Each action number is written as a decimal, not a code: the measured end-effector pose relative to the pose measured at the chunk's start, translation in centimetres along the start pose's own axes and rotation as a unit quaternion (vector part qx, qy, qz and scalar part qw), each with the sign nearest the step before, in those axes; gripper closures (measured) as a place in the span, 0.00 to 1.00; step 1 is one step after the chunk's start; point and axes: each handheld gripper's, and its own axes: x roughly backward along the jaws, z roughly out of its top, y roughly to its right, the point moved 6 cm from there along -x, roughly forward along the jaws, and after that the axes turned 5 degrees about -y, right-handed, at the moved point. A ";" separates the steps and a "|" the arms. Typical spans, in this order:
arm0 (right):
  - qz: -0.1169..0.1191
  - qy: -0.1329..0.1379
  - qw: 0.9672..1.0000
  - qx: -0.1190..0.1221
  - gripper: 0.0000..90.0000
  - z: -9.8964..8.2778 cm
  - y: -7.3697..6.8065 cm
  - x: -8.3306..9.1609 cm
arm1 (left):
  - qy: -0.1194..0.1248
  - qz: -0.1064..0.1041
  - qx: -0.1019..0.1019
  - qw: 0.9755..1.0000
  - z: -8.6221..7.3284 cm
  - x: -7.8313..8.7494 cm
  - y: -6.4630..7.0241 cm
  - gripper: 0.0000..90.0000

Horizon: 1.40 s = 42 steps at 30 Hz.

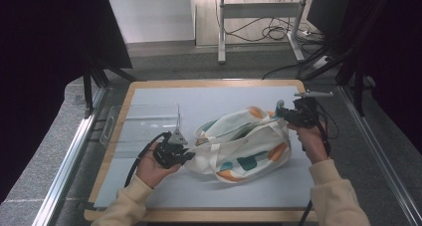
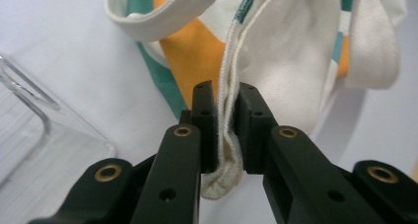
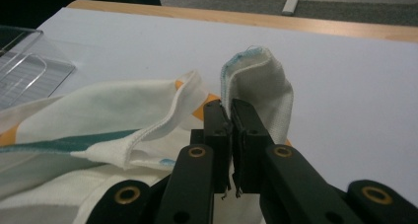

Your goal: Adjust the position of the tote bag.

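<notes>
The table has a wooden edge and a pale blue-grey mat, and behind it I see a grey floor with cables and metal legs. A clear plastic tray lies on the mat, just beyond my left gripper and to its outer side.

The cloth bag, white with orange and teal patches, lies between my 2 tools in the middle of the mat. My left gripper is pressed together on a folded white edge of the bag; in the left gripper view the thick seam goes down between the 2 black jaws and bulges out under them. The strap loop of the bag hangs just ahead of this tool.

My right gripper is at the far right end of the bag. Its jaws are nearly together and clamp a thin fold of the bag's rim, which stands up above the tips.
</notes>
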 end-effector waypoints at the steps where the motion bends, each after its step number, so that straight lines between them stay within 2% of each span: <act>1: -0.001 -0.001 1.000 -0.002 0.95 -0.4 0.1 0.2 | 0.002 0.002 0.000 1.000 0.1 -0.1 -0.1 0.90; 6: 0.000 0.003 1.000 -0.009 0.95 -1.5 0.3 1.0 | 0.002 0.009 0.003 1.000 0.6 -0.3 -0.5 0.90; 13: 0.004 0.017 1.000 -0.007 0.95 -2.2 0.0 2.3 | -0.001 0.037 0.001 0.999 1.9 -0.1 -2.1 0.90; 18: 0.011 0.026 0.999 -0.021 0.95 -4.0 0.0 3.4 | 0.001 0.040 0.008 0.999 2.4 -0.5 -2.8 0.89; 22: 0.013 0.029 0.999 -0.029 0.95 -5.5 -0.1 3.9 | -0.005 0.043 0.003 0.999 2.2 -1.2 -2.5 0.89; 26: 0.007 0.026 0.999 -0.032 0.95 -6.5 0.1 3.5 | -0.002 0.043 0.004 0.999 2.0 -1.3 -2.3 0.88; 31: 0.004 0.028 0.999 -0.038 0.95 -6.9 0.3 3.2 | -0.002 0.041 0.005 0.999 1.9 -1.4 -2.1 0.88; 34: 0.000 0.027 0.999 -0.037 0.95 -7.2 0.4 3.1 | -0.005 0.039 -0.001 0.999 1.8 -1.4 -1.9 0.87; 42: -0.003 0.024 0.999 -0.043 0.95 -7.9 0.6 3.0 | 0.007 0.035 0.003 0.999 1.5 -1.1 -1.6 0.83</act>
